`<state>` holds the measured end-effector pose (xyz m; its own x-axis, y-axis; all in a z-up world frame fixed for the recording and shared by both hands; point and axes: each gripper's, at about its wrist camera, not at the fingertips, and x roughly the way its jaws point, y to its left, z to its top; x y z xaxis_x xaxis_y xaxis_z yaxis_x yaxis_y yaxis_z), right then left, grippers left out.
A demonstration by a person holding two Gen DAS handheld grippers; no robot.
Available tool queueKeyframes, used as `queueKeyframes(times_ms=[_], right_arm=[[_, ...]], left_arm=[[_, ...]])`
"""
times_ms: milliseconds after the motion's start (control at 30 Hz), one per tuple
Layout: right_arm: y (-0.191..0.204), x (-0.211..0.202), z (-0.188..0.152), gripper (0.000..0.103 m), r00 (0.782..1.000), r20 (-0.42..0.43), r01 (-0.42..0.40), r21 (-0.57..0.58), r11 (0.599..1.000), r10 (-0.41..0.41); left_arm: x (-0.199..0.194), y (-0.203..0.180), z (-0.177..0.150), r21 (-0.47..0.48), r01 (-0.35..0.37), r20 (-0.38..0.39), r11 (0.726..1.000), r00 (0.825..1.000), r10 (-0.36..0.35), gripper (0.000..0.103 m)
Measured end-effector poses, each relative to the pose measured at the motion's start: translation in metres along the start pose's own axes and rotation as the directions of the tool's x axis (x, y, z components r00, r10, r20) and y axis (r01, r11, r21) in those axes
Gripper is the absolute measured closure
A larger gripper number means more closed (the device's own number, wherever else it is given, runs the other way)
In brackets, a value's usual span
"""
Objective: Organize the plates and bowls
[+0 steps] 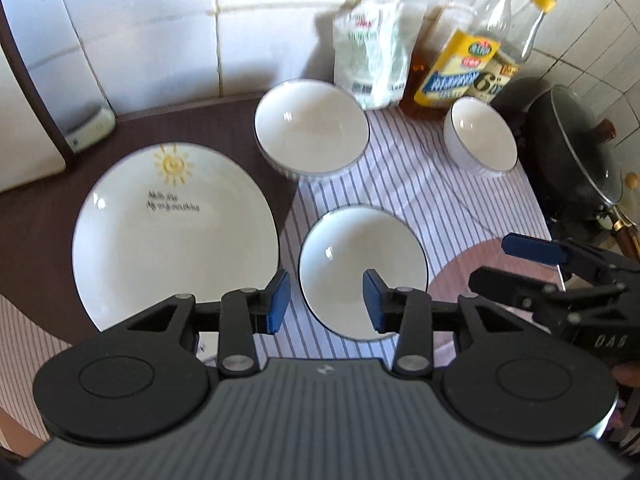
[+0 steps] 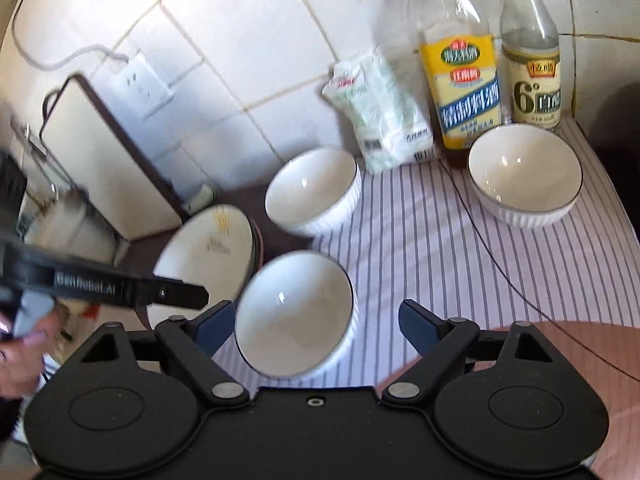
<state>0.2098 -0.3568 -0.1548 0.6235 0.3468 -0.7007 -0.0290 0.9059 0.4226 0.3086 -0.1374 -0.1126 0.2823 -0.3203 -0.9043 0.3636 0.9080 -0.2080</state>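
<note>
A white plate with a yellow sun [image 1: 176,232] lies on the dark counter at the left. Three white bowls with dark rims stand on the striped cloth [image 1: 420,200]: a near one [image 1: 362,272], a far one [image 1: 312,128] and a right one [image 1: 480,136]. My left gripper [image 1: 326,300] hovers open above the gap between plate and near bowl, gripping nothing. My right gripper [image 2: 318,326] is wide open above the near bowl [image 2: 296,312], its pads off the bowl. In the left wrist view the right gripper [image 1: 508,268] hangs to the right of that bowl.
Two bottles [image 2: 460,80] and a white bag [image 2: 380,112] line the tiled wall behind the bowls. A dark pan with a glass lid [image 1: 576,152] sits at the far right. A pale board [image 2: 100,152] leans at the left. A pinkish round mat [image 2: 560,360] lies near the front.
</note>
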Motion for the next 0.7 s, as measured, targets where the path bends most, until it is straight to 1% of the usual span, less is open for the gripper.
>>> queueKeyframes(times_ms=[133, 233, 300, 333, 500, 567, 633, 700], right_arm=[[0.004, -0.001, 0.021, 0.019, 1.000, -0.005, -0.021, 0.034, 0.999, 0.021], [0.001, 0.005, 0.036, 0.022, 0.999, -0.029, -0.028, 0.096, 0.995, 0.031], [-0.002, 0.011, 0.043, 0.023, 0.997, -0.077, -0.009, 0.163, 0.987, 0.021], [-0.004, 0.014, 0.047, 0.023, 0.996, -0.086, -0.012, 0.187, 0.982, 0.029], [-0.011, 0.029, 0.060, 0.024, 0.995, -0.088, -0.016, 0.244, 0.970, 0.039], [-0.015, 0.037, 0.065, 0.028, 0.995, -0.083, -0.034, 0.272, 0.962, 0.059], [-0.019, 0.049, 0.069, 0.037, 0.993, -0.084, -0.058, 0.293, 0.954, 0.086], [-0.022, 0.062, 0.072, 0.038, 0.992, -0.077, -0.071, 0.306, 0.949, 0.099]], left_arm=[[-0.005, 0.006, 0.014, 0.010, -0.019, 0.018, 1.000, 1.000, 0.019, 0.063], [-0.006, 0.007, 0.023, 0.017, -0.067, 0.029, 0.998, 0.997, 0.066, 0.064], [-0.006, 0.008, 0.029, 0.021, -0.065, 0.033, 0.998, 0.997, 0.064, 0.063], [-0.006, 0.009, 0.031, 0.022, -0.065, 0.035, 0.998, 0.997, 0.064, 0.063], [0.006, 0.012, 0.049, 0.026, -0.078, 0.042, 0.997, 0.996, 0.077, 0.064], [0.014, 0.014, 0.057, 0.000, -0.082, 0.062, 0.997, 0.995, 0.082, 0.066], [0.026, 0.020, 0.067, -0.011, -0.091, 0.065, 0.996, 0.994, 0.091, 0.066], [0.040, 0.024, 0.078, -0.010, -0.102, 0.067, 0.995, 0.992, 0.102, 0.066]])
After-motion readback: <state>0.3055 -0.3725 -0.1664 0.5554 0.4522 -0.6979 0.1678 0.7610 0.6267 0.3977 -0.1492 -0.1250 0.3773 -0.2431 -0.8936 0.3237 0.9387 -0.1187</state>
